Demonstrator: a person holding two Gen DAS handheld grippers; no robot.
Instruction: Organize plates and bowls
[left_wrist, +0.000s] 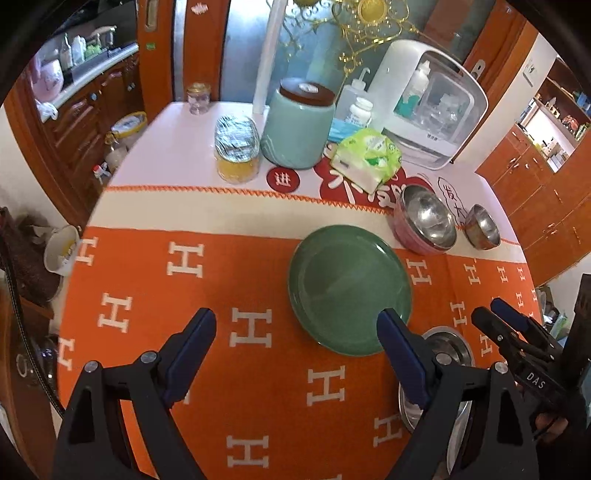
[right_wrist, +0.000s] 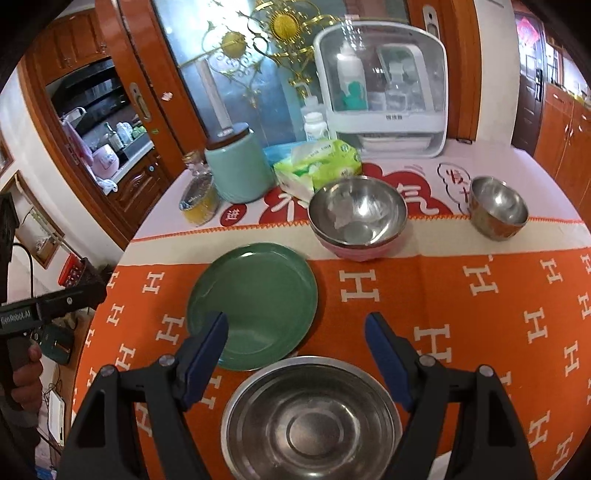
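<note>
Both hand-held grippers hang over the table (right_wrist: 461, 332) with jaws spread and nothing between the pads. The left hand-held gripper (left_wrist: 297, 341) has the green plate (left_wrist: 349, 291) just ahead of it, the plate's near rim beside its right finger. The right hand-held gripper (right_wrist: 297, 343) sits directly above the near steel bowl (right_wrist: 312, 421), which lies between and below its fingers, not touched as far as I can tell.

The plate looks glazed ceramic: stiff, fairly heavy, slick and chippable. It lies flat on the cloth, so the only purchase is the rim; I would pinch the nearest edge, one pad over the lip and one worked under it (the soft cloth should give a little), and lift slowly.

The steel bowls should be light, rigid and hard to damage, but polished and slippery. Best taken by the wall at the rim, one pad inside, one outside.

Farther ahead of the right hand-held gripper stands a pink-sided bowl (right_wrist: 356, 218), and beyond to its right a small bowl (right_wrist: 498, 206), both well apart from either tool. The pink one may be a nested pair; I cannot tell.
</note>
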